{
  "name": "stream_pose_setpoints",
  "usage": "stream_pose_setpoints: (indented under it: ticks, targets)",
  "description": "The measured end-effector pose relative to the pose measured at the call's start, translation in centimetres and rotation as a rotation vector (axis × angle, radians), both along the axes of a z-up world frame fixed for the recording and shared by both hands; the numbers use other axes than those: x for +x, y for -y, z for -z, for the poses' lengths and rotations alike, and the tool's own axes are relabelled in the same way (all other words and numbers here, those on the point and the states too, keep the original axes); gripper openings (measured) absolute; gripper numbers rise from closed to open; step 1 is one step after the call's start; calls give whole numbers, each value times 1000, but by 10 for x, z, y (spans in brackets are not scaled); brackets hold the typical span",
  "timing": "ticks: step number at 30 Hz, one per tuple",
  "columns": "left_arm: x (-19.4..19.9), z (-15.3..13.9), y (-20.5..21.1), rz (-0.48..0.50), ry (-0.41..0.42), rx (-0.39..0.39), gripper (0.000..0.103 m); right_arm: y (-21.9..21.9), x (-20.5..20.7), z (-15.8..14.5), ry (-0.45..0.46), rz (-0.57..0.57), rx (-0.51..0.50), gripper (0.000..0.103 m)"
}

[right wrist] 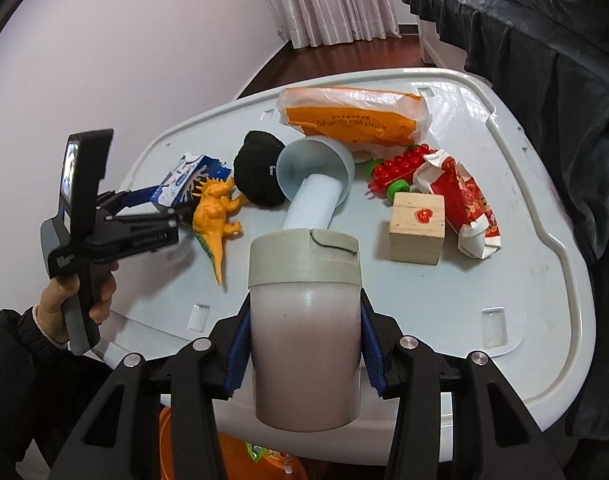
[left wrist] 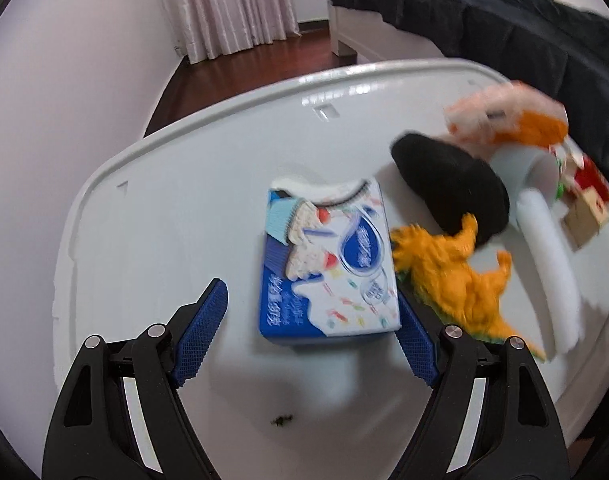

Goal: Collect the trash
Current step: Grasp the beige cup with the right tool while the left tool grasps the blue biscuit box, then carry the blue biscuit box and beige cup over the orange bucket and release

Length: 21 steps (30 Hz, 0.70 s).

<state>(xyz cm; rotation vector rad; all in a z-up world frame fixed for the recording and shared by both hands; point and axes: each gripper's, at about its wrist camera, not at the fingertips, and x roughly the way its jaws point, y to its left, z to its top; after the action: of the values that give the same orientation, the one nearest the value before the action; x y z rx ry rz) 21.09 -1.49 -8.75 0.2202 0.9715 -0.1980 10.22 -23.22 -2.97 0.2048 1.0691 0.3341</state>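
A blue and white carton (left wrist: 328, 256) lies flat on the white table (left wrist: 176, 208). My left gripper (left wrist: 308, 320) is open around the carton's near end: the left pad stands clear of it and the right pad is close beside its corner. The right wrist view shows the same carton (right wrist: 188, 180) at the tips of the left gripper (right wrist: 160, 206), which a hand holds. My right gripper (right wrist: 304, 344) is shut on a lidded pinkish cup (right wrist: 304, 312), held above the table's near edge.
On the table (right wrist: 504, 280) lie an orange toy dinosaur (right wrist: 216, 216), a black sock (right wrist: 256, 176), a tipped pale cup (right wrist: 316, 168) with a white roll, an orange bag (right wrist: 356, 116), red beads (right wrist: 400, 168), a red wrapper (right wrist: 464, 204) and a wooden block (right wrist: 416, 228). An orange bin (right wrist: 224, 456) sits below.
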Motion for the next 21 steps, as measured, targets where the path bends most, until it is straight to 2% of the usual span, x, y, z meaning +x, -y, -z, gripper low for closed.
stream_pose_setpoints:
  ticks: [2,5,7,8,16,21]
  targets:
    - [4,2,-5,-16,4,-35,78,-1,0,1,-1,-4,-1,47]
    - [8,8,-6,-32,7,-44,76,-4,1,1,4,-10,-5,47]
    - [10,14,-5,-35,-5,-34,58,-4,1,2,3,-11,-9,47]
    - [11,17,-4,-34,-14,-36,54,-4,1,2,2,-8,-11,47]
    - [6,14,-13,-52,32,-27,53,-4,1,2,6,2,-15,47]
    - [-4,12,-25,-123,35,-45,53,-5,-1,0,15,-4,-8,47]
